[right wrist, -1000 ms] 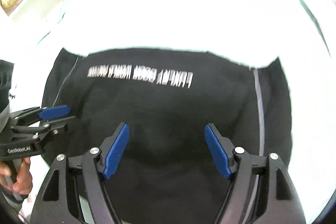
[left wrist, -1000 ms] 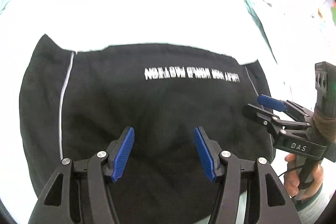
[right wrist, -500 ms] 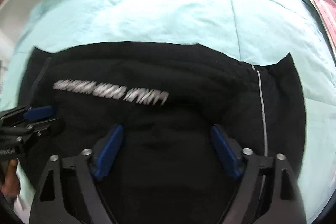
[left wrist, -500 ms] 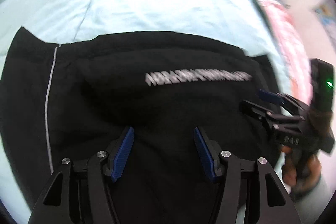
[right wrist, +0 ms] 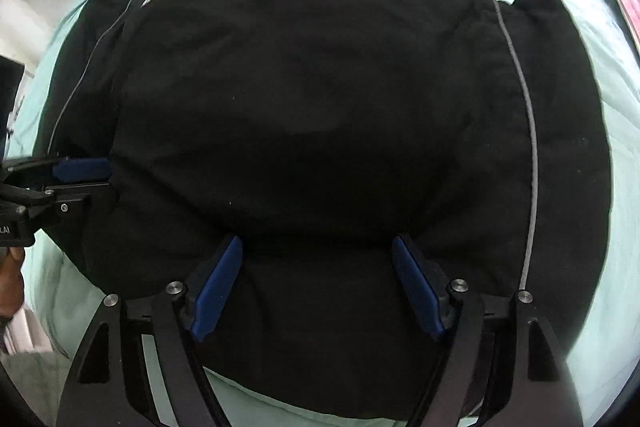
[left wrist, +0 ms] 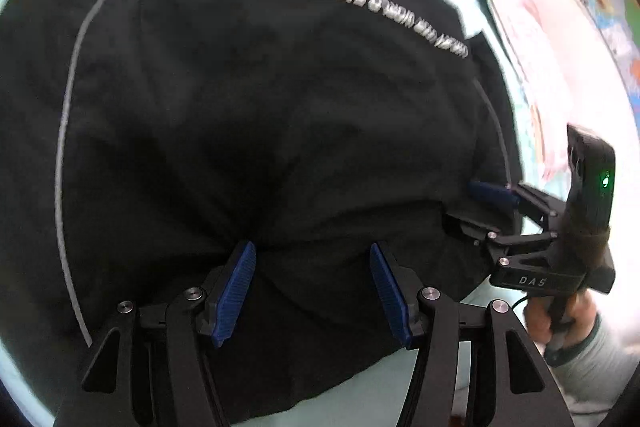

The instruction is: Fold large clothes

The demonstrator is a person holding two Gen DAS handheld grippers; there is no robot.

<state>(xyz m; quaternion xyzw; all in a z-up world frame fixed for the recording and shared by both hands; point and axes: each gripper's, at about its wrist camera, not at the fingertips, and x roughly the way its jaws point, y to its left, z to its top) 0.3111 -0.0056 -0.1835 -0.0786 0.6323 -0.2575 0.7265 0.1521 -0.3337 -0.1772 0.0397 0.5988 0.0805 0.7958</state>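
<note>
A large black garment (left wrist: 248,99) with a line of white lettering and thin grey piping lies partly folded on a mint-green bedsheet (right wrist: 600,39); it fills the right wrist view (right wrist: 320,115) too. My left gripper (left wrist: 312,267) is open, low over the garment's near fold, nothing between its blue pads. My right gripper (right wrist: 316,267) is open over the same near edge, empty. The right gripper also shows in the left wrist view (left wrist: 480,203) at the garment's right side. The left gripper shows in the right wrist view (right wrist: 84,175) at the garment's left side.
A pink patterned cloth (left wrist: 516,23) lies on the bed to the right of the garment. A white shelf or wall (right wrist: 28,7) stands at the far left. The sheet's near strip (left wrist: 368,391) shows below the garment.
Both grippers have moved down and closer to the garment, which now fills each view. The lettering has shifted toward the top of the frames. Both grippers stay open.
</note>
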